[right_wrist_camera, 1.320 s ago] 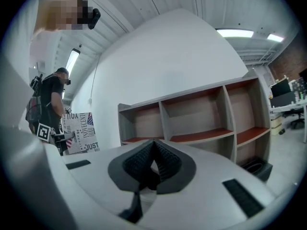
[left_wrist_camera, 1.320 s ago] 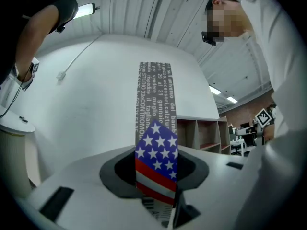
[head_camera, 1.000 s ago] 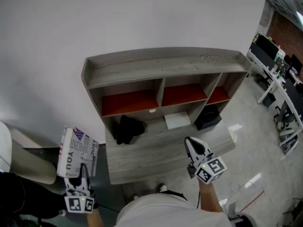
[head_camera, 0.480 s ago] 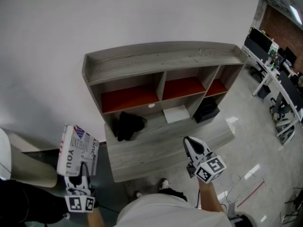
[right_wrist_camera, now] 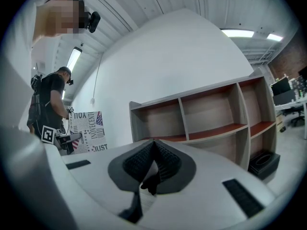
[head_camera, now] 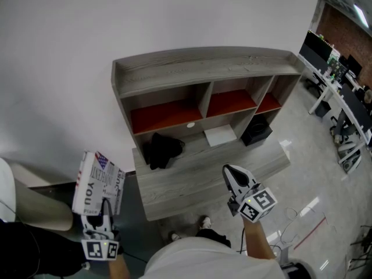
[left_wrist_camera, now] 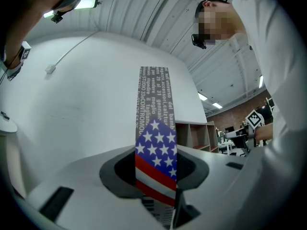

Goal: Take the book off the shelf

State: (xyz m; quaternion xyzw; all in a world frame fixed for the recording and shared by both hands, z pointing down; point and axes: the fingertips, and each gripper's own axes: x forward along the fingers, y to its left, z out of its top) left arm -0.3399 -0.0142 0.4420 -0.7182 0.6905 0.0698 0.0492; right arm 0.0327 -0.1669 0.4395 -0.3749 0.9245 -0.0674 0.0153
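Grey wooden shelf unit point(head_camera: 203, 68) stands against the wall point(head_camera: 58, 45). Flag-printed book point(head_camera: 97, 182) is off it, upright left of the shelf, clamped in the left gripper point(head_camera: 103, 213). Right gripper point(head_camera: 231, 173) hovers before the shelf, jaws pressed together, empty.

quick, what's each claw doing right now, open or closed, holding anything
left claw: closed on the book, gripping its lower edge.
right claw: closed, nothing between the jaws.

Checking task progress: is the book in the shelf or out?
Out. The book is clamped in the left gripper, held clear to the left of the shelf.
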